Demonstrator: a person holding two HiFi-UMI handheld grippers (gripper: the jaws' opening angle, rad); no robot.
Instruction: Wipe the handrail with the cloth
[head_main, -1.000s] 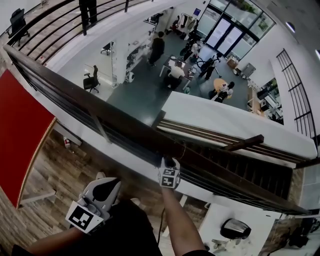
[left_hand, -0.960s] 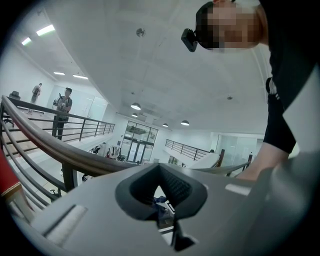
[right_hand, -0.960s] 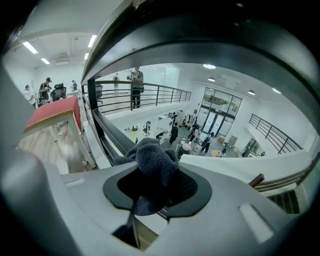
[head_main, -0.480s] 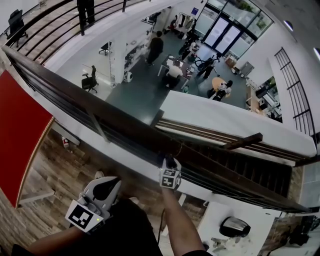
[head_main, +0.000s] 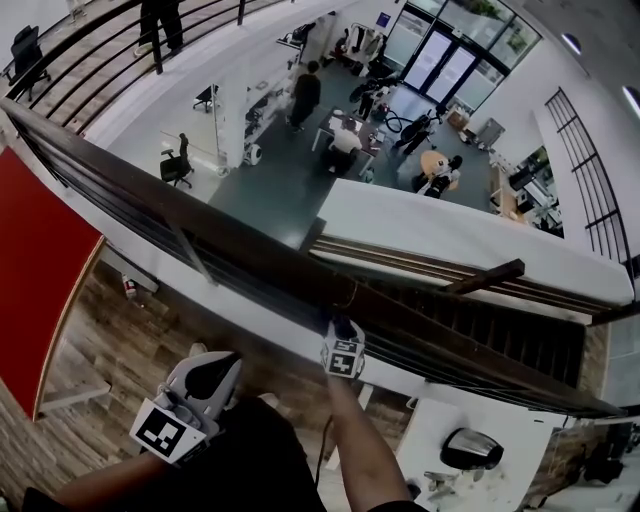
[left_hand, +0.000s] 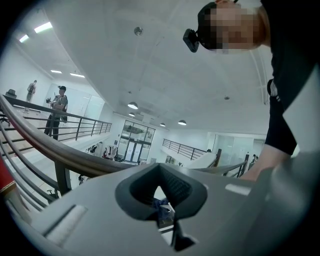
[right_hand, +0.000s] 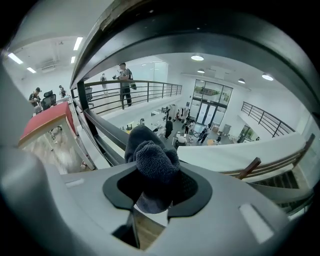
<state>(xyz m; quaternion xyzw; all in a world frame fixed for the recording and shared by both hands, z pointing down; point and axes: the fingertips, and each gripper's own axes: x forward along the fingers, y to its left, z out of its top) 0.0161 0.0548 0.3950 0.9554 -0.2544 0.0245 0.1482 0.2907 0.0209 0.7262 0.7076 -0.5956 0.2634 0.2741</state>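
The dark wooden handrail (head_main: 200, 232) runs diagonally from upper left to lower right in the head view. My right gripper (head_main: 341, 326) is pressed against its near side at about the middle. It is shut on a dark grey cloth (right_hand: 150, 155), which bulges out of the jaws in the right gripper view (right_hand: 152, 172). The rail's underside arcs close overhead in that view (right_hand: 165, 30). My left gripper (head_main: 220, 362) hangs low beside my body, away from the rail. Its jaws (left_hand: 161, 197) are shut with nothing between them.
Metal bars (head_main: 150, 225) run under the rail. Beyond it is a drop to a lower floor with people, desks and chairs (head_main: 340, 130). A red panel (head_main: 40, 270) lies at left, and a stair rail (head_main: 485, 280) at right. The floor (head_main: 130, 340) is wood.
My right gripper with the cloth has crept slightly to the right along the rail. The left gripper has stayed where it was.
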